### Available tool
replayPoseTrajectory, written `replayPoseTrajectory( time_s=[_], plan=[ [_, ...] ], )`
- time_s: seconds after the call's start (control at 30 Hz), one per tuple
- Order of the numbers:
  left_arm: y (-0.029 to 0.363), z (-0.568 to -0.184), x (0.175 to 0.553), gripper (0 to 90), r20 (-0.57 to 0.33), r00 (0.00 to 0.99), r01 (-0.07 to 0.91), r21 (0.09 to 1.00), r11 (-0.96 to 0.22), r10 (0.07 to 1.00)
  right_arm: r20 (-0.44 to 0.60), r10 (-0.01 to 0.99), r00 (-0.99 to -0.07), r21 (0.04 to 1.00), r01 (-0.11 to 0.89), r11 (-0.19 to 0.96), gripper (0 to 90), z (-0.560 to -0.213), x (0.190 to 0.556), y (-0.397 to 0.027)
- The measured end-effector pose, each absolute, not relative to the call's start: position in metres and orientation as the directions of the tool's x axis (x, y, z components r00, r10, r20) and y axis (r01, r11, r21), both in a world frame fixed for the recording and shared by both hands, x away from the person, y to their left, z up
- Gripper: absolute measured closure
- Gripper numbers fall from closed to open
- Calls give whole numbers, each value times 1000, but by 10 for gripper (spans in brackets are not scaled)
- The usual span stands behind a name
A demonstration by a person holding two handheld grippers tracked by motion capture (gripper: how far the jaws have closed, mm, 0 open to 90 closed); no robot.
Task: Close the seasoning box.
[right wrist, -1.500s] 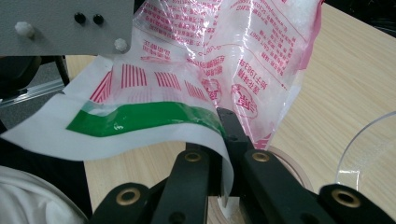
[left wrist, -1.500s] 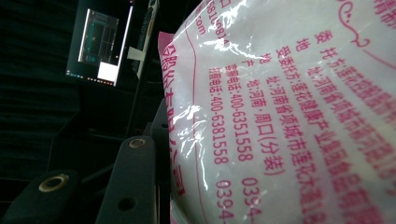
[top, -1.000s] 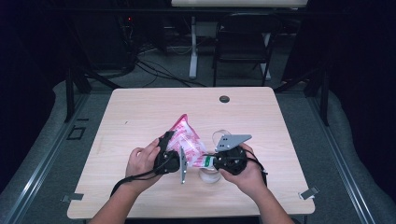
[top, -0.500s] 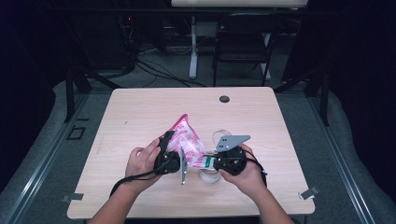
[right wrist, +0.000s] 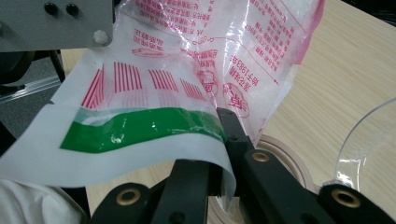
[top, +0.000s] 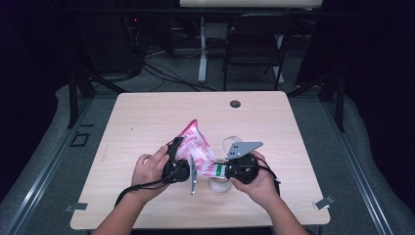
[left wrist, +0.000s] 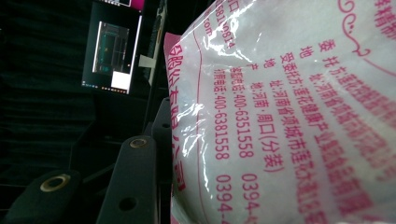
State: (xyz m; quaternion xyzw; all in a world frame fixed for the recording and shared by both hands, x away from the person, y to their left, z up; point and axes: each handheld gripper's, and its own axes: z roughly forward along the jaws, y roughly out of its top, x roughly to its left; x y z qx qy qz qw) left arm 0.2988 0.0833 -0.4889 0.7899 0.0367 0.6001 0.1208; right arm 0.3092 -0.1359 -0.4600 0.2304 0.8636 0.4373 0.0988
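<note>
A pink-printed plastic bag [top: 195,147] of white granules is held above the table [top: 147,112], nearer the table's near edge than its far edge and roughly midway between the side edges. The left gripper [top: 177,165] clasps the bag's side: in the left gripper view a black jaw lies flat against the film of the bag [left wrist: 289,116], jaws part-closed around its bulk. The right gripper [top: 230,171] is closed tight on the bag's sealed end, where a green band [right wrist: 140,126] crosses the film; in the right gripper view the film [right wrist: 224,60] passes down between its two jaws, which are pinched together with no gap. Directly below the bag stands a round container with a pale rim [right wrist: 285,154], and a clear plastic lid or cup edge [right wrist: 369,140] lies just beside it toward the table's right edge.

Progress, as judged: the bag is lifted, gripped at two points and positioned over the container, so pick-up and positioning appear done. The bag looks full, and no granules are visible falling; whether the seal is already torn cannot be told, since the jaws cover that spot. Opening the end and pouring into the container appear to remain.
</note>
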Motion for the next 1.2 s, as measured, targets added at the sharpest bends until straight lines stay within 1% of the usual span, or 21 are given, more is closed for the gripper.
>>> replayPoseTrajectory(
  time_s=[1.2],
  plan=[
    [76,-488,298,619,954,254,-112,195,-974,162,45,503,-863,784,342,518,900,-469,313,-141]
  ],
)
